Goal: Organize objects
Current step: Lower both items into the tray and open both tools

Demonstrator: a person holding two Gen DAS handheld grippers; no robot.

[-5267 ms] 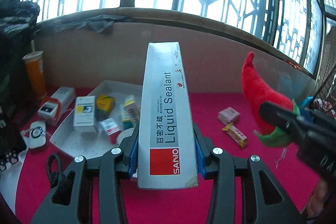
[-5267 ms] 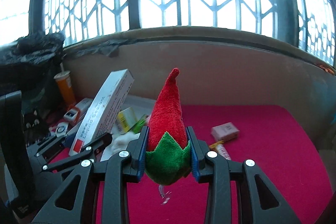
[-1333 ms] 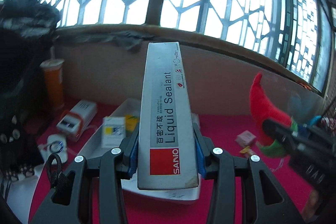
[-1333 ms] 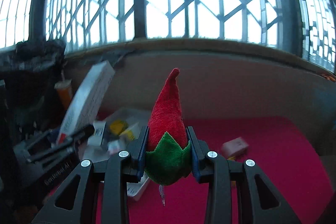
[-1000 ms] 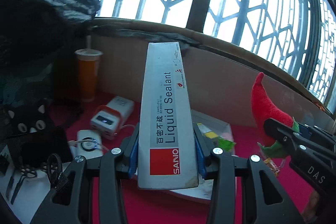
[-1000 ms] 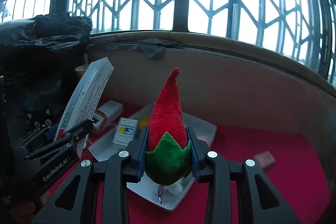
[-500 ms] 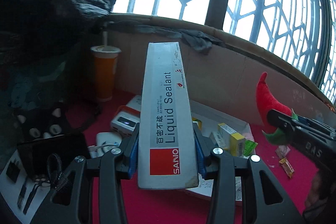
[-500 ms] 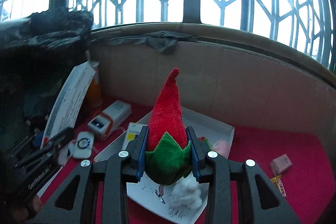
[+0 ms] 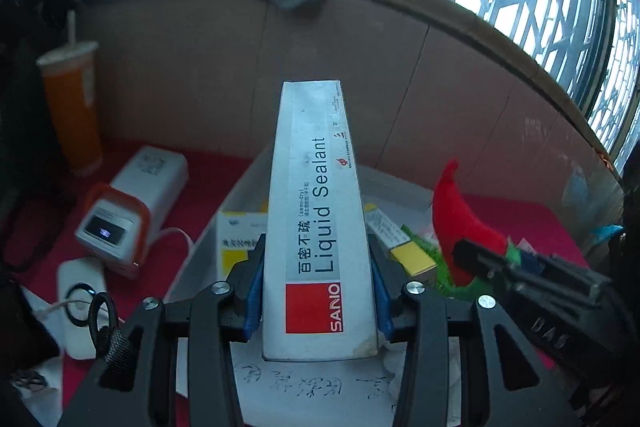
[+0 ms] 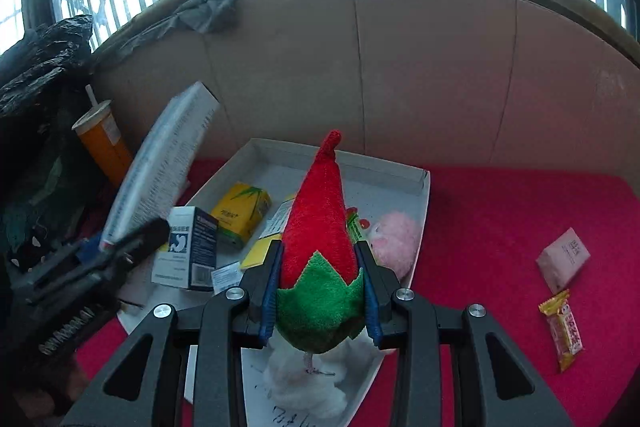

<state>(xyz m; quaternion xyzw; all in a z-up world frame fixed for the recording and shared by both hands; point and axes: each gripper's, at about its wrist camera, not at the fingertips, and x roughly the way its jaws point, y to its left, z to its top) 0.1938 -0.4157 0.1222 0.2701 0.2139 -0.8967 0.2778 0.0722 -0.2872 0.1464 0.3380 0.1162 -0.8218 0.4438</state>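
Both grippers have swung in over the shallow white cardboard tray [image 10: 425, 187]. Left gripper [image 9: 316, 297] pinches the long grey sealant box [image 9: 316, 227]; right gripper [image 10: 320, 291] pinches the red-and-green plush chilli [image 10: 320, 227]. Drop-off looks close.

Left wrist view: looks forward and down along its fingers, close over the white tray [image 9: 404, 183].
Right wrist view: same downward tilt, facing the cardboard wall [image 10: 432, 67].
Shared: tray, wall, orange cup [image 10: 102, 143].
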